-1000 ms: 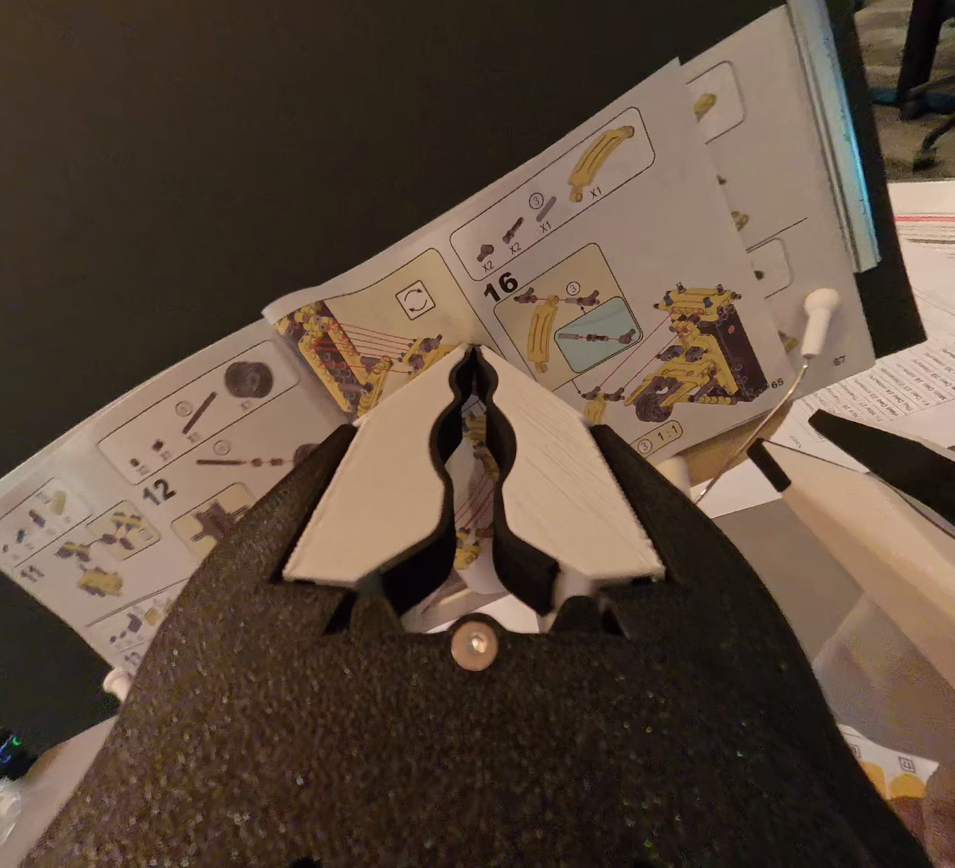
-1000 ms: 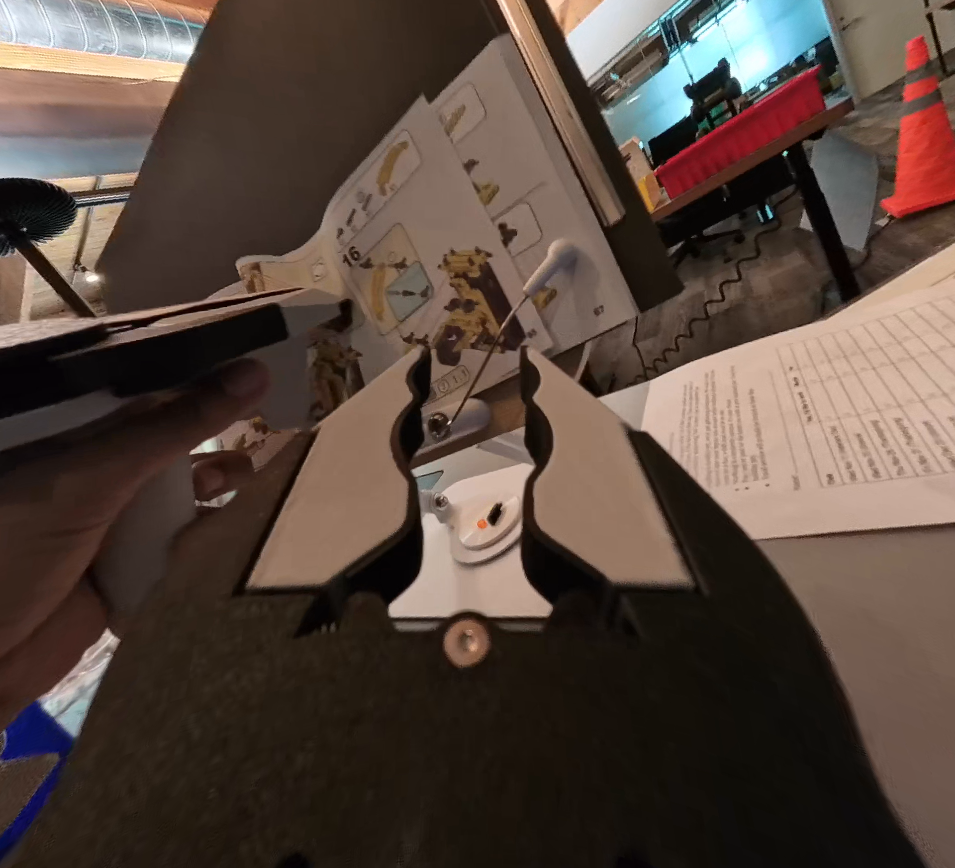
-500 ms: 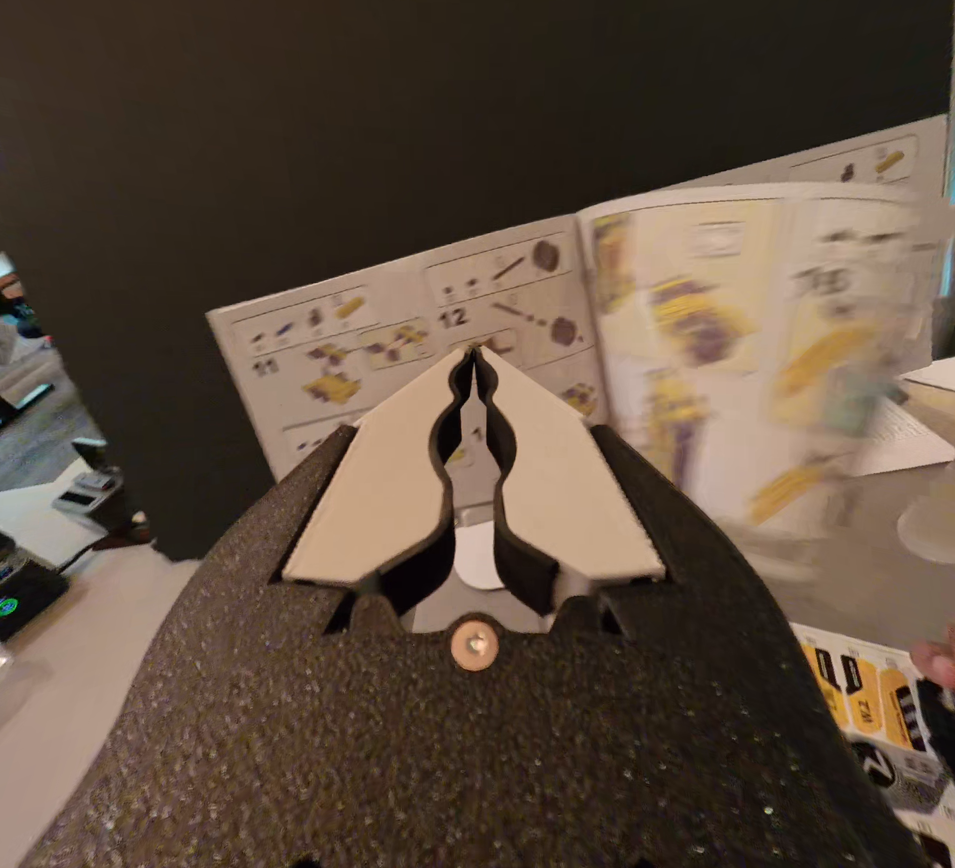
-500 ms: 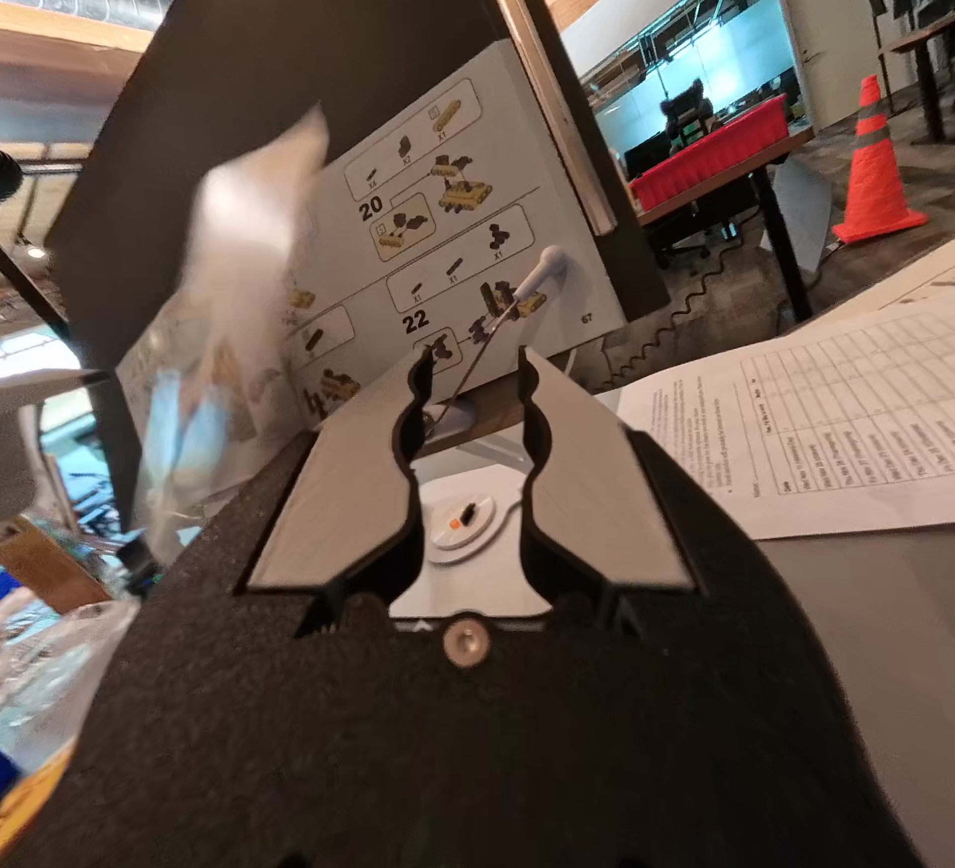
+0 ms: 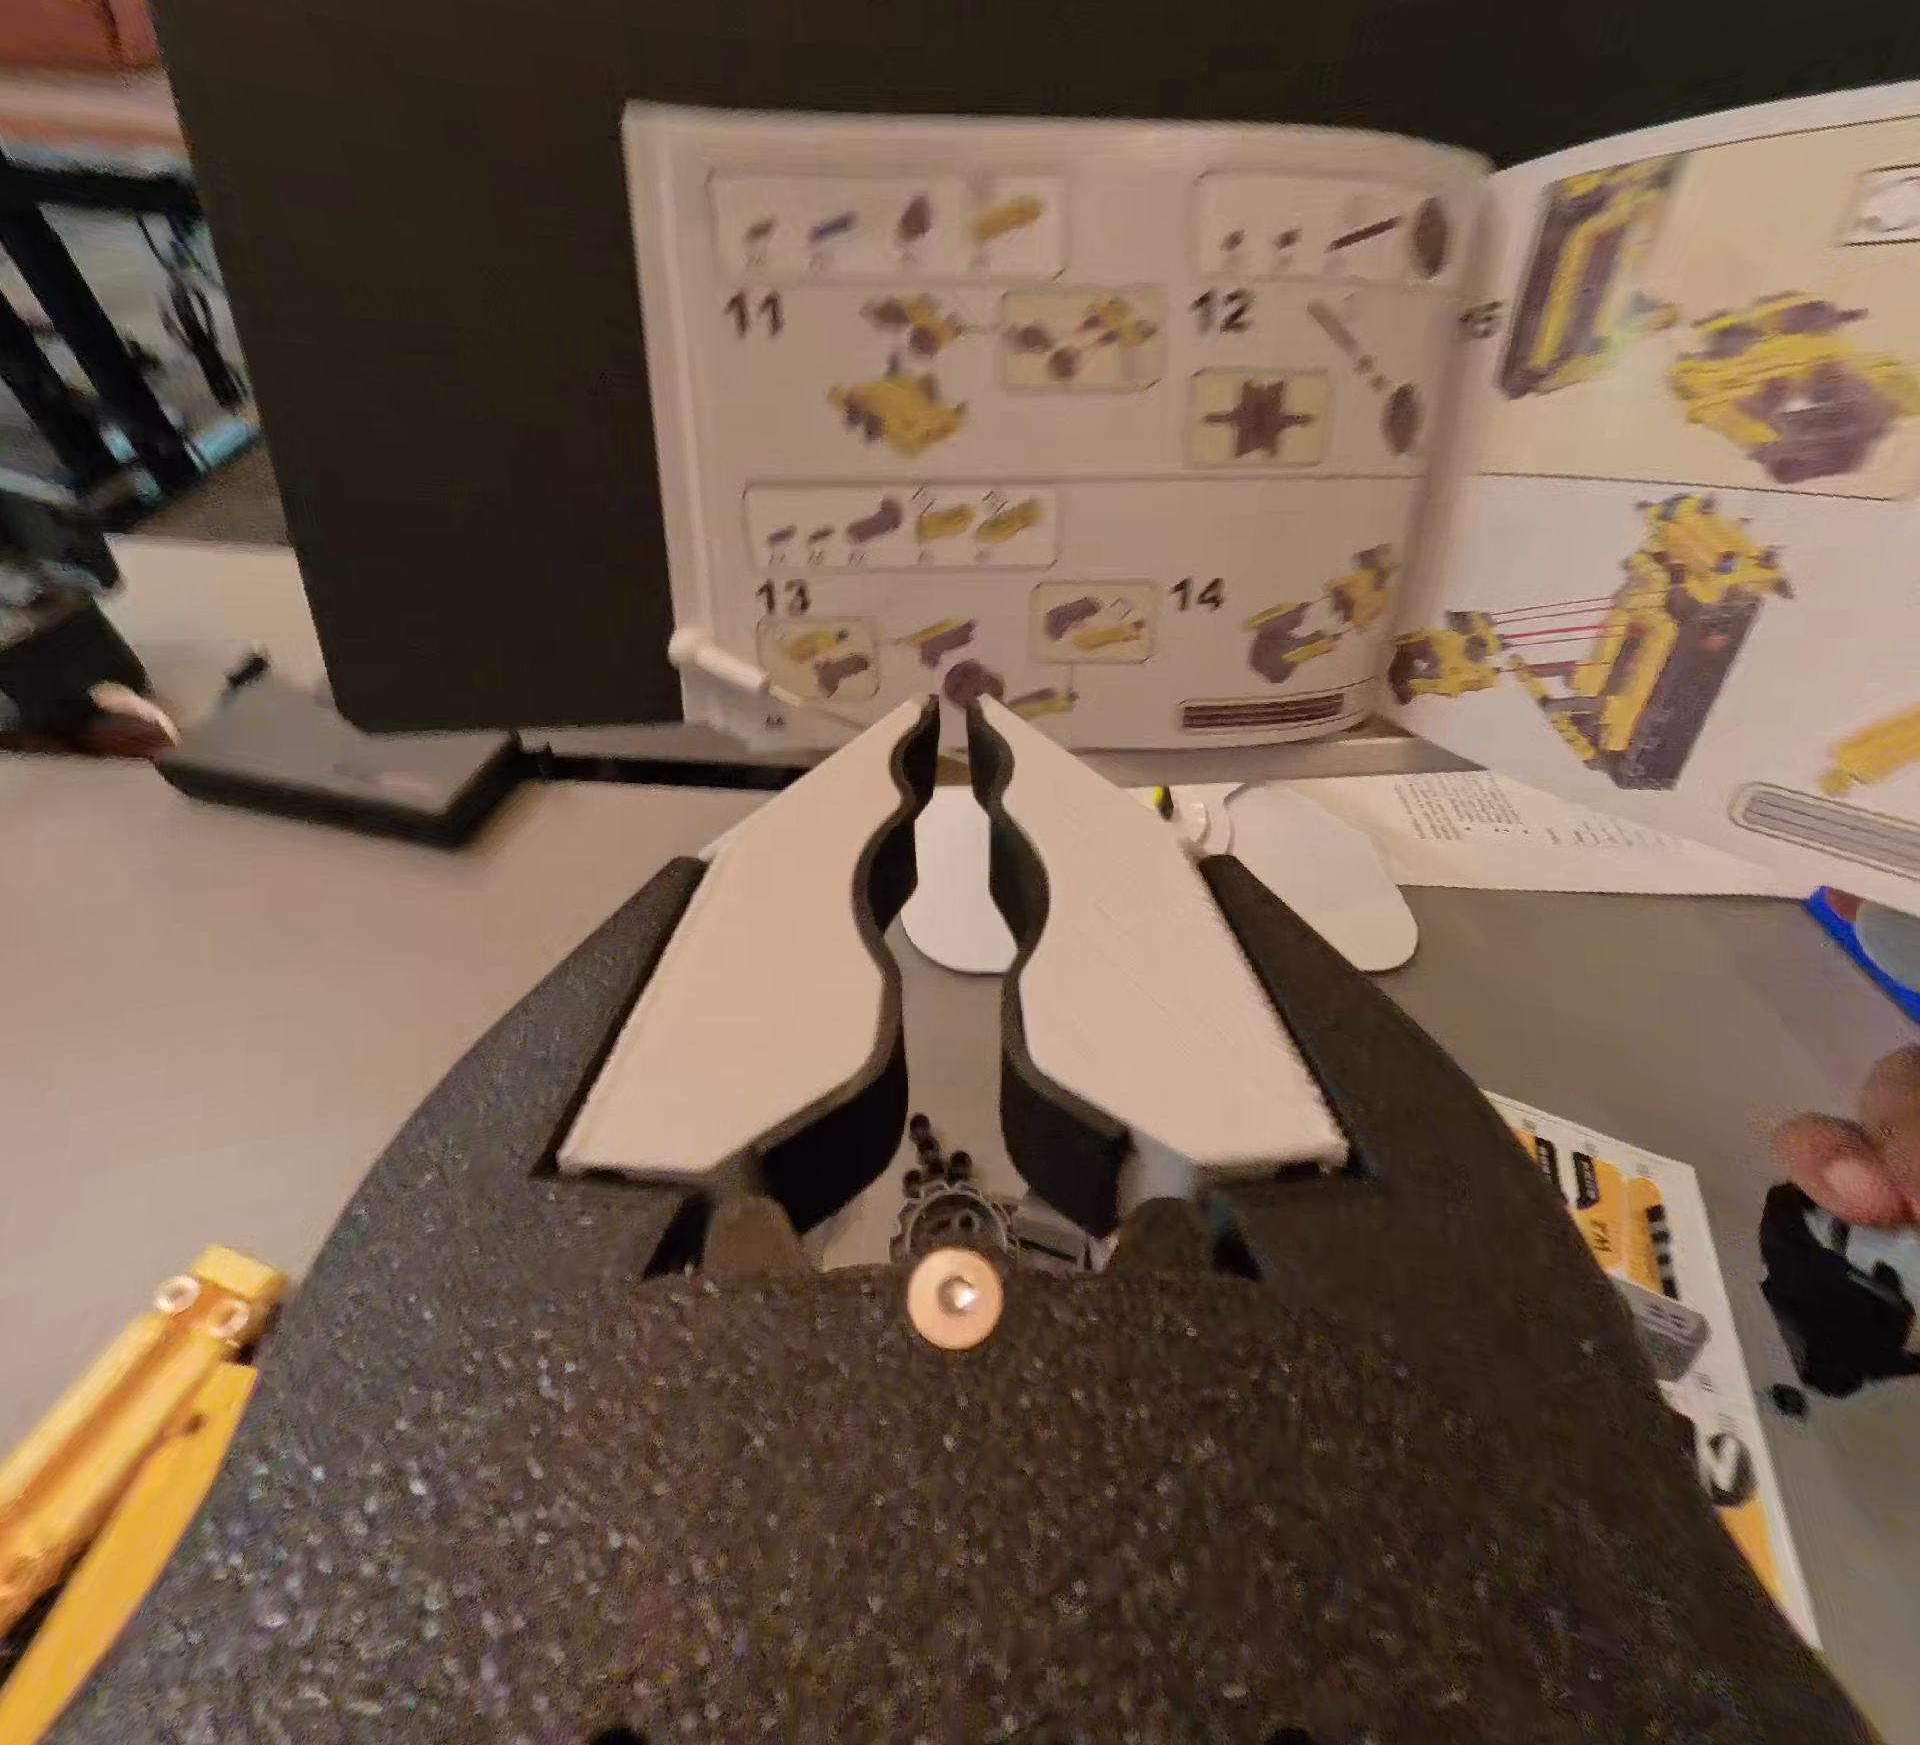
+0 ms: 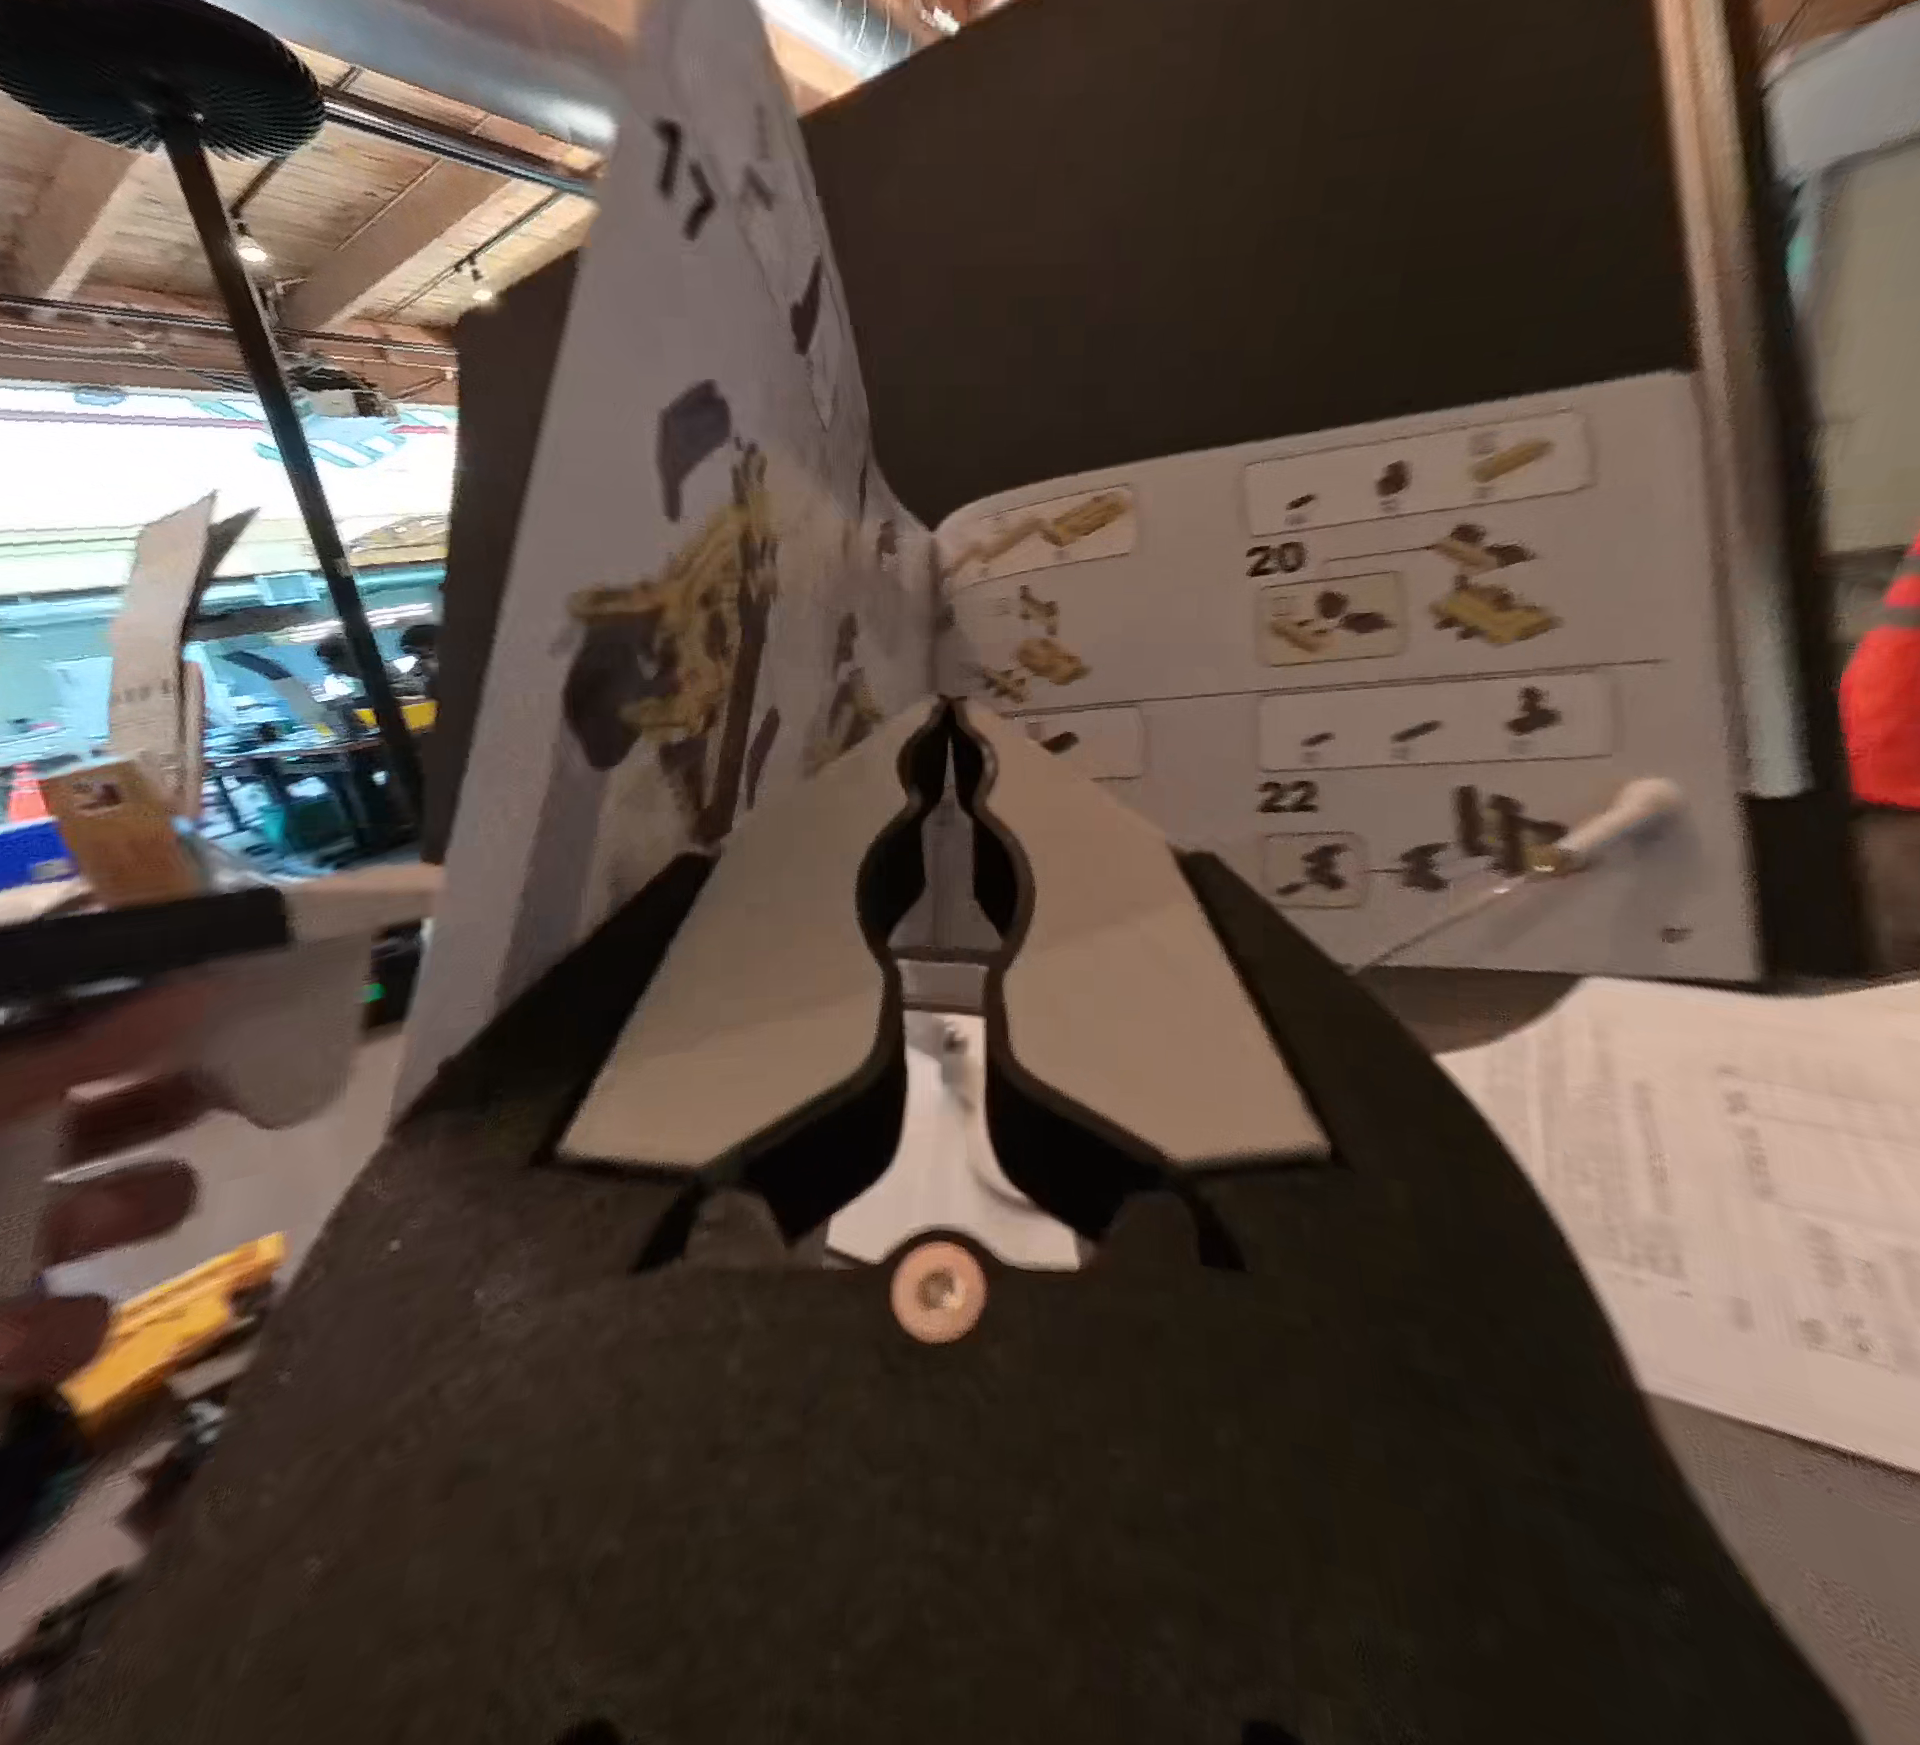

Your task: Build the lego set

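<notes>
Two grippers, each with a black, grainy body and smooth pale wedge fingers edged in wavy black.

- Left gripper (image 5: pixel 951 708): jaws narrow, a thin slit between the tips, nothing in it. It hovers over the table (image 5: pixel 312 968), a matte grey top, and points at the lower edge of the booklet.
- Right gripper (image 6: pixel 948 708): tips meet, right at the booklet's fold. Whether a leaf is caught between them cannot be told.
- Booklet (image 5: pixel 1039 448) (image 6: pixel 1455 656): thin glossy paper with grey pages of yellow and dark brick diagrams. It stands open and upright against a flat black panel (image 5: pixel 468 241).
- Loose leaf (image 6: pixel 707 448): rises steeply from the fold, curved and blurred.
- Wire arm with a white rounded tip (image 5: pixel 717 667) (image 6: pixel 1621 812): presses each outer page corner.
- White base plate (image 5: pixel 1320 874): smooth with rounded corners, just below the booklet.
- Printed sheet (image 6: pixel 1714 1228): flat white paper to the right.
- Sticker sheet (image 5: pixel 1621 1280): yellow and black, lying flat near a hand (image 5: pixel 1849 1165).
- Yellow bars (image 5: pixel 104 1435): long, glossy and slotted, at the lower left.
- Dark toothed piece (image 5: pixel 951 1217): small, on the table and seen low between the left fingers.
- Flat black slab (image 5: pixel 332 781): lies at the panel's foot.
</notes>
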